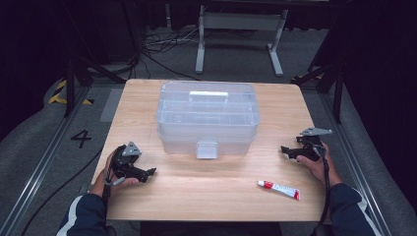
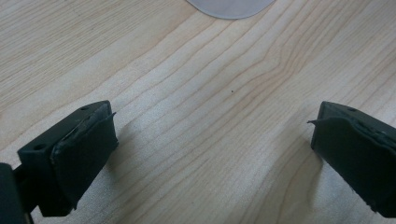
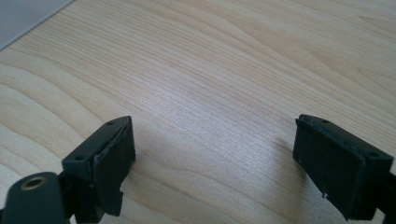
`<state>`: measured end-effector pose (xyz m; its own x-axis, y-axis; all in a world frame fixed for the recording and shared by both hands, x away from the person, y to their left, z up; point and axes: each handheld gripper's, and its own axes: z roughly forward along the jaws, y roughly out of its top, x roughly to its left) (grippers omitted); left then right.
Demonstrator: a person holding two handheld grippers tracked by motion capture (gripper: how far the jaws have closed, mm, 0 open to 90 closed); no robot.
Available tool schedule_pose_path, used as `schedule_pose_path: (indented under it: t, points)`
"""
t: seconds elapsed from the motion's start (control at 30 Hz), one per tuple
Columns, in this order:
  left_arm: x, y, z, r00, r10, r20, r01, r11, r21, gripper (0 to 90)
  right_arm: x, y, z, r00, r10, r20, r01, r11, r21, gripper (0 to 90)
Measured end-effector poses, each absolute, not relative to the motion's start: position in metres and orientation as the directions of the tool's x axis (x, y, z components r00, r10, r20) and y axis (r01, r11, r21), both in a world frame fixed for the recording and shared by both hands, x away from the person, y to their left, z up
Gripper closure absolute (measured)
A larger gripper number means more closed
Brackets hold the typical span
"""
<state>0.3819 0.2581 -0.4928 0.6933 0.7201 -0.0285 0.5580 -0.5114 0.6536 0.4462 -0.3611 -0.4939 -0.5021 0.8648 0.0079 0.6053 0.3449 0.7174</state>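
Hidden or unclear first: the box [image 1: 207, 115], clear plastic with its lid on, sits at the centre of the table [image 1: 147, 101] in the high view, and its see-through walls blur into one another, so any contents cannot be made out; only a pale handle on the lid and a latch at the middle of the near side are plain. In the left gripper view just a grey rounded edge of the box [image 2: 229, 7] shows, cut off by the top of the frame. In the right gripper view the upper left corner holds a grey strip; cannot tell what it is. The tube [image 1: 279, 189], white with red ends, lies flat at the lower right of the high view; its print is too small to read. Left gripper [image 1: 150, 172] rests at lower left of the high view, held in the left hand [image 1: 115, 172], tips pointing right, below and left of the box and apart from it. Its jaws stand wide apart with bare wood between them [image 2: 212, 140], holding nothing. Right gripper [image 1: 286, 150] sits at right of centre, in the right hand [image 1: 319, 164], tips pointing left toward the box, the tube near it, below and slightly left. Its jaws are likewise spread wide over bare wood [image 3: 212, 154], nothing gripped.
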Motion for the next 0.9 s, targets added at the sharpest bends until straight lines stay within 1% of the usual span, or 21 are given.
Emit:
schedule_pose_path:
  t: [0.33, 0.4, 0.53, 0.57, 0.6, 0.67, 0.73, 0.77, 0.8, 0.9]
  points:
    - [0.380, 0.258, -0.493, 0.683, 0.730, -0.028, 0.567, -0.505, 0.651, 0.5, 0.447, -0.361, -0.493, -0.504, 0.864, 0.006, 0.609, 0.350, 0.712, 11.9]
    - [0.380, 0.258, -0.493, 0.683, 0.730, -0.027, 0.567, -0.505, 0.651, 0.5, 0.449, -0.362, -0.494, -0.487, 0.873, 0.006, 0.624, 0.343, 0.702, 7.1]
    - [0.380, 0.258, -0.492, 0.682, 0.731, -0.022, 0.565, -0.507, 0.651, 0.5, 0.449, -0.363, -0.493, -0.490, 0.872, 0.006, 0.627, 0.348, 0.697, 7.1]
    - [0.380, 0.258, -0.492, 0.681, 0.732, -0.022, 0.565, -0.507, 0.651, 0.6, 0.449, -0.363, -0.493, -0.490, 0.871, 0.006, 0.630, 0.350, 0.693, 8.0]
    - [0.380, 0.258, -0.492, 0.681, 0.732, -0.022, 0.566, -0.506, 0.651, 0.6, 0.449, -0.363, -0.490, -0.501, 0.865, 0.012, 0.635, 0.358, 0.685, 15.3]
    - [0.380, 0.258, -0.492, 0.681, 0.732, -0.022, 0.565, -0.507, 0.651, 0.5, 0.448, -0.364, -0.487, -0.525, 0.851, 0.015, 0.624, 0.372, 0.687, 24.7]
    - [0.380, 0.258, -0.492, 0.682, 0.731, -0.022, 0.565, -0.507, 0.651, 0.5, 0.447, -0.364, -0.485, -0.529, 0.849, 0.017, 0.617, 0.370, 0.695, 18.5]
    - [0.380, 0.258, -0.492, 0.682, 0.731, -0.022, 0.565, -0.507, 0.651, 0.5, 0.447, -0.364, -0.485, -0.529, 0.849, 0.017, 0.617, 0.370, 0.695, 18.5]
    - [0.380, 0.258, -0.492, 0.682, 0.731, -0.022, 0.565, -0.507, 0.651, 0.6, 0.446, -0.364, -0.482, -0.536, 0.844, 0.022, 0.613, 0.371, 0.698, 21.8]
    - [0.380, 0.258, -0.492, 0.681, 0.732, -0.022, 0.565, -0.507, 0.651, 0.5, 0.445, -0.364, -0.479, -0.546, 0.838, 0.015, 0.597, 0.377, 0.708, 21.8]
